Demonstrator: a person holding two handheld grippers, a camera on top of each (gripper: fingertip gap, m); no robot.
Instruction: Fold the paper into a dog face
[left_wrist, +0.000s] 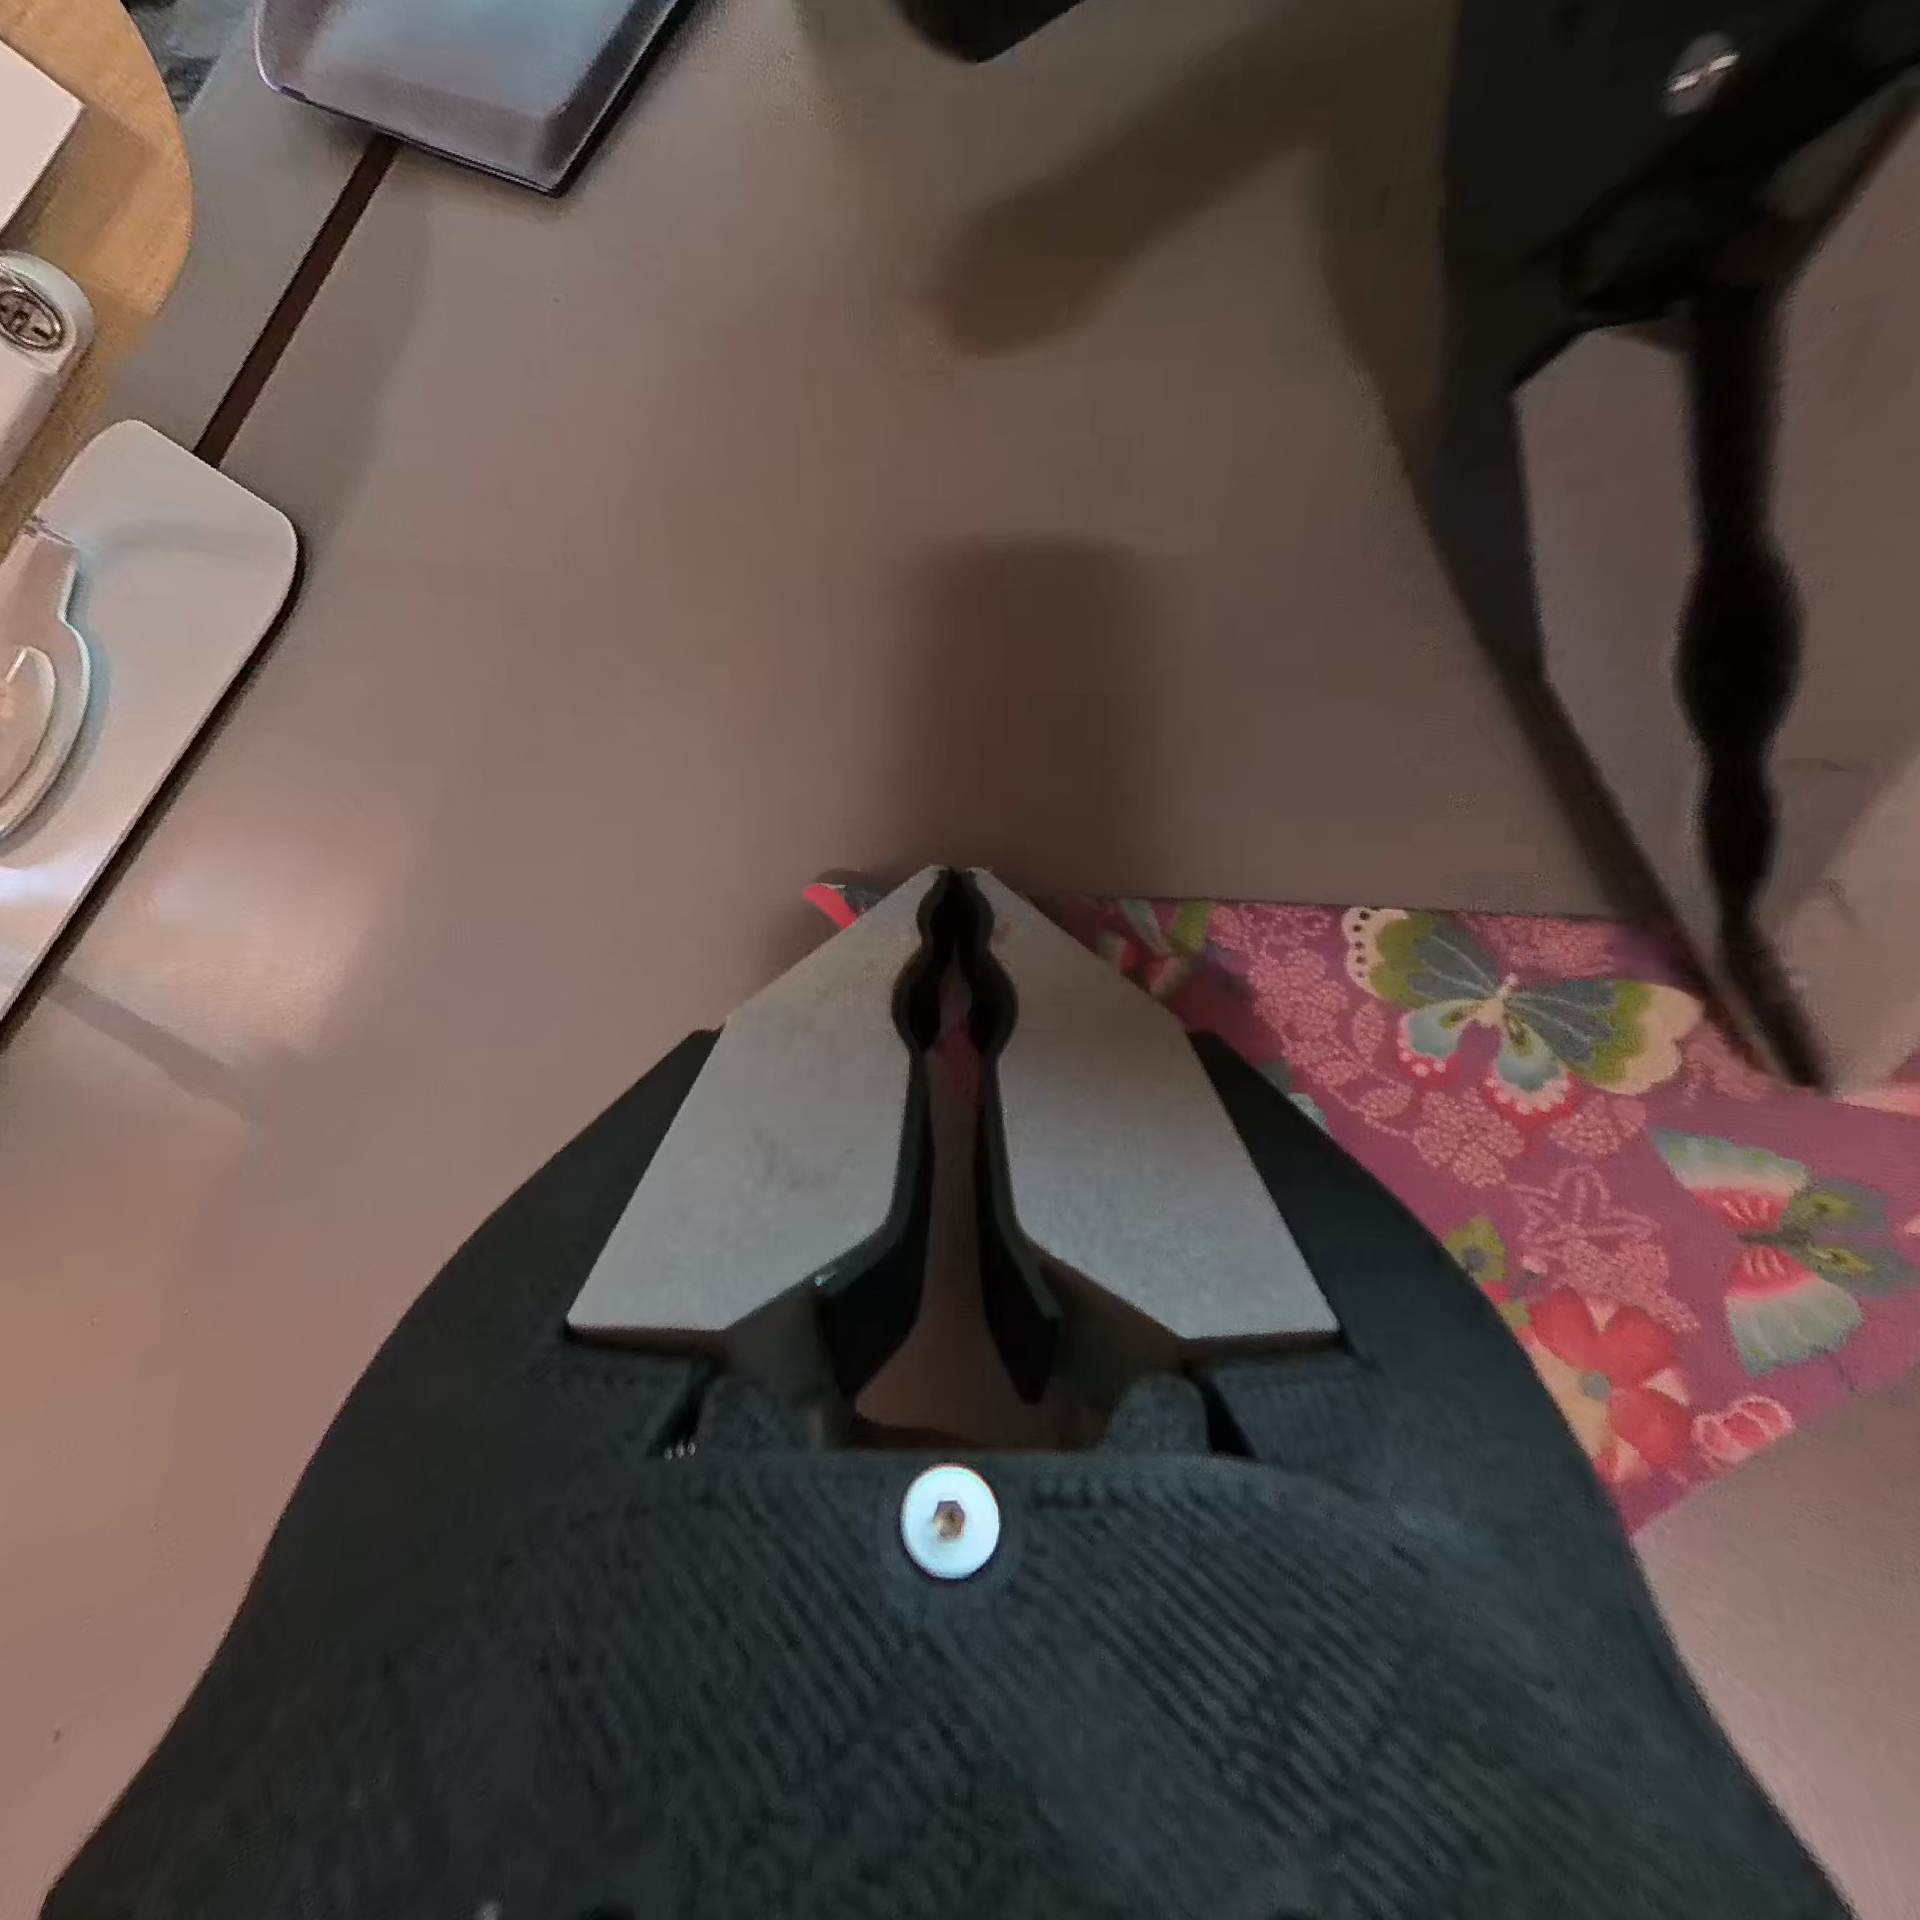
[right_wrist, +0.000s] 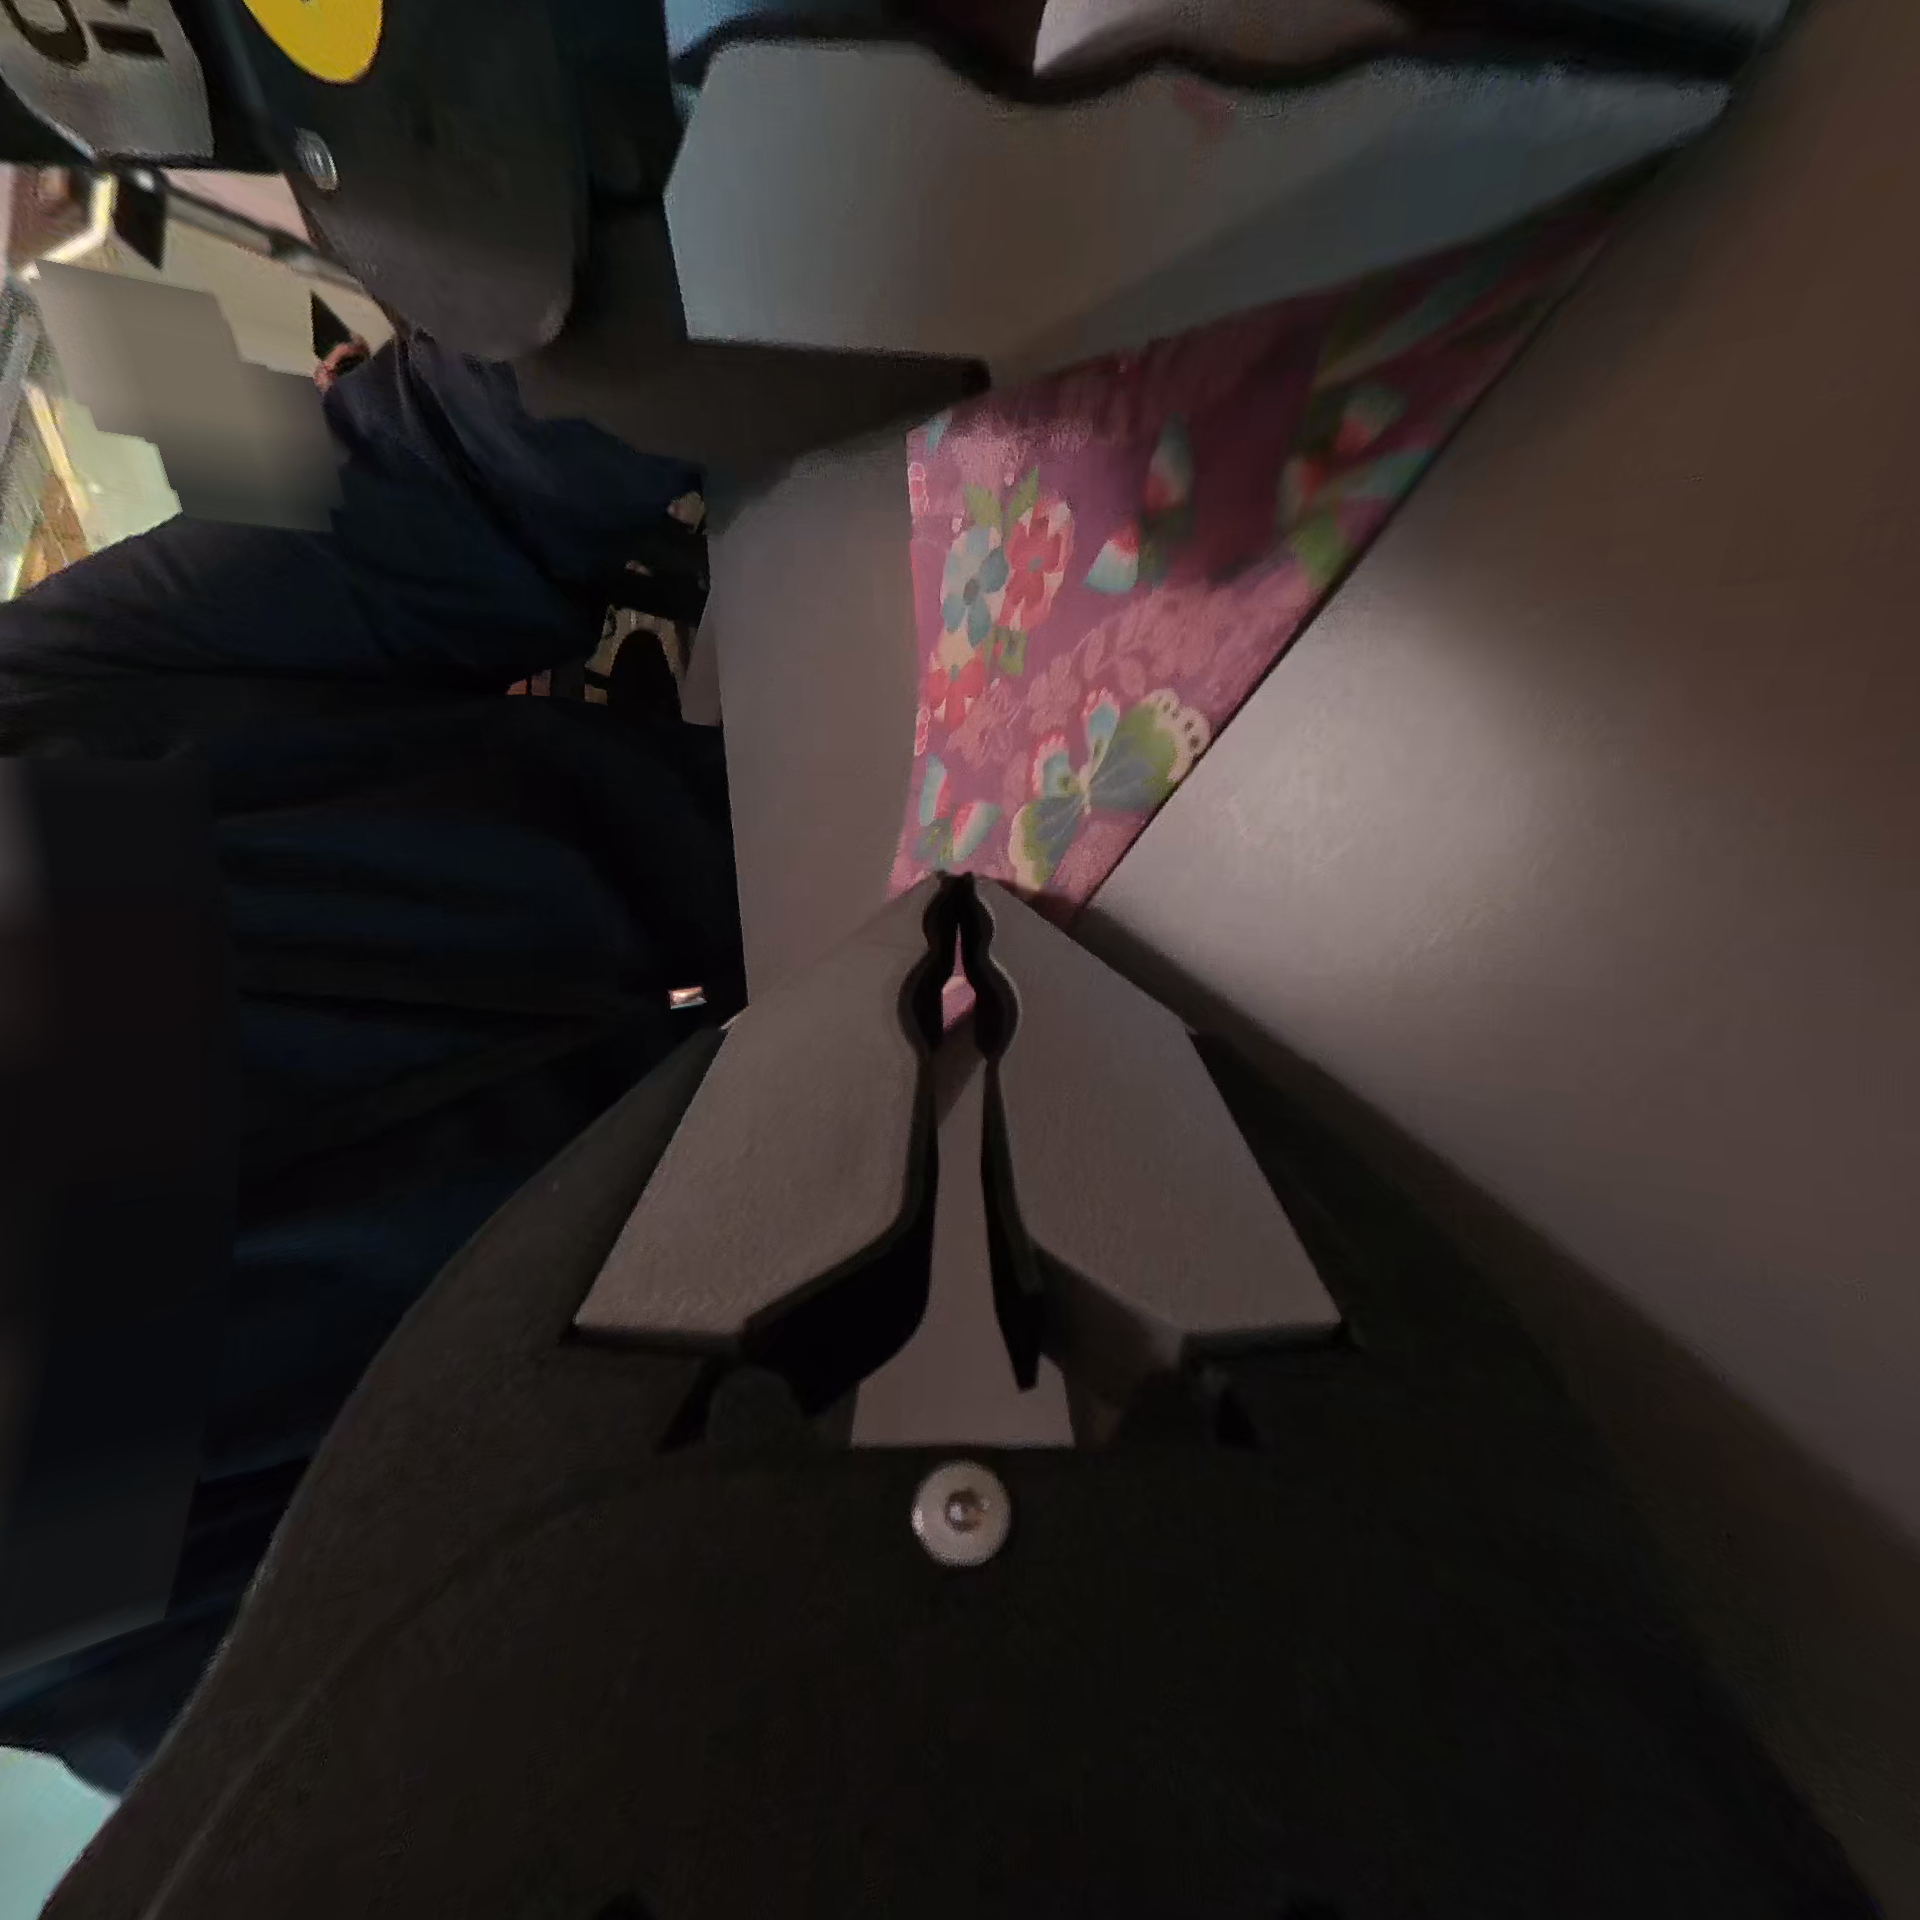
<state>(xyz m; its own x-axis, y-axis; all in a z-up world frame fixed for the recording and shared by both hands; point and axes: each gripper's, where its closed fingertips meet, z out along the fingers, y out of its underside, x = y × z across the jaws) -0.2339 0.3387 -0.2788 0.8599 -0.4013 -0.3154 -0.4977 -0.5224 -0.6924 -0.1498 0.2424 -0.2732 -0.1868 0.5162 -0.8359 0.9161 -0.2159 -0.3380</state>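
**Patterned paper pinched at two corners**

The purple paper (left_wrist: 1538, 1132), printed with butterflies and flowers, is laid flat on the brown table (left_wrist: 675, 623). One corner is clamped by the left gripper (left_wrist: 954, 883), another by the right gripper (right_wrist: 957, 883). A dark-clothed person (right_wrist: 416, 727) is seen only in the right wrist view; a tray (left_wrist: 197, 582) only in the left.

Left gripper (left_wrist: 954, 883) and right gripper (right_wrist: 956, 885), jaws pressed together, each tip down at an opposite corner of the paper (left_wrist: 1507, 1143).
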